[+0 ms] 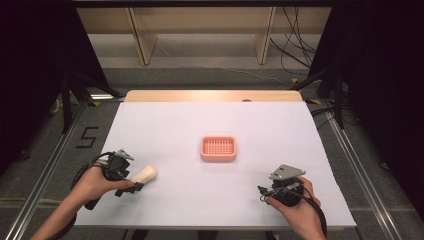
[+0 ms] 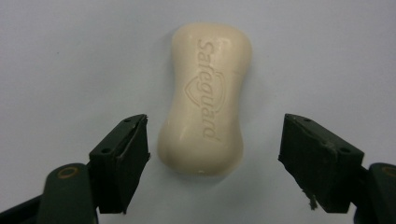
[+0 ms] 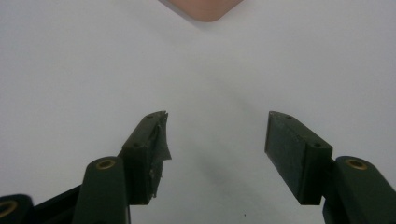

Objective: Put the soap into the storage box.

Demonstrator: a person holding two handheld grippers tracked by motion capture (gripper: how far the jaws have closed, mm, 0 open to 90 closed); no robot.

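the high view is evenly and brightly lit from above on the white paper-covered table (image 1: pixel 215 200), while the black curtained sides fall almost wholly dark. the small pink slotted plastic tray (image 1: pixel 218 148) throws only a thin soft shadow, and the picture is a little soft and grainy. in the left gripper view the cream waisted bar of soap (image 2: pixel 204 100) is sharp enough to read its embossed lettering, with a mild sheen at its top and a faint shadow along one side. the right gripper view shows a diffuse grey shadow on the paper between the black jaws, whose near bases blur.
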